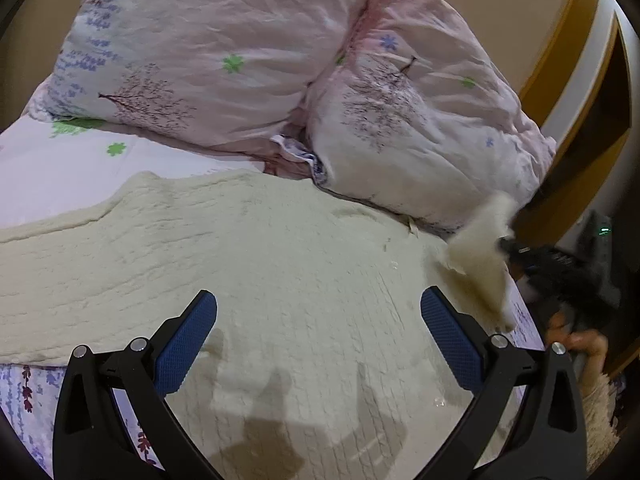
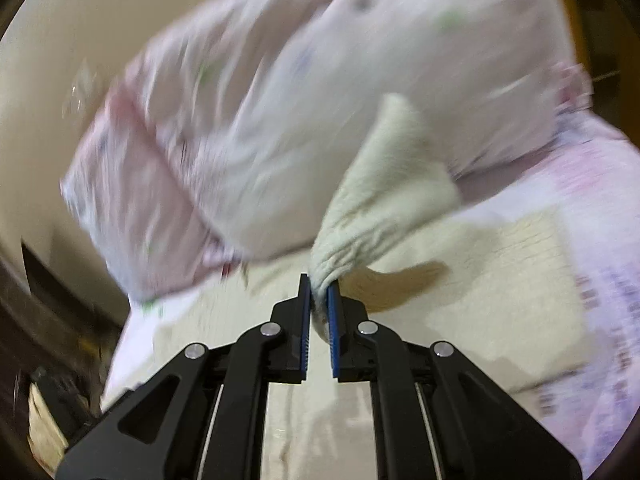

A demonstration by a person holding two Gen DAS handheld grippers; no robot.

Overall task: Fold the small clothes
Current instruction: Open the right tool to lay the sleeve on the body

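Observation:
A small cream knitted garment (image 2: 384, 188) hangs bunched from my right gripper (image 2: 319, 292), which is shut on its edge and holds it above the bed. In the left wrist view the same garment (image 1: 482, 256) shows at the far right, held by the right gripper (image 1: 512, 246). My left gripper (image 1: 318, 312) is wide open and empty, hovering over the cream quilted blanket (image 1: 260, 248) on the bed.
Two pink floral pillows (image 1: 224, 48) (image 1: 420, 120) lie at the head of the bed, and one shows blurred in the right wrist view (image 2: 280, 128). A floral sheet (image 1: 60, 168) lies under the blanket. A wooden headboard and shelf (image 1: 580, 80) stand at right.

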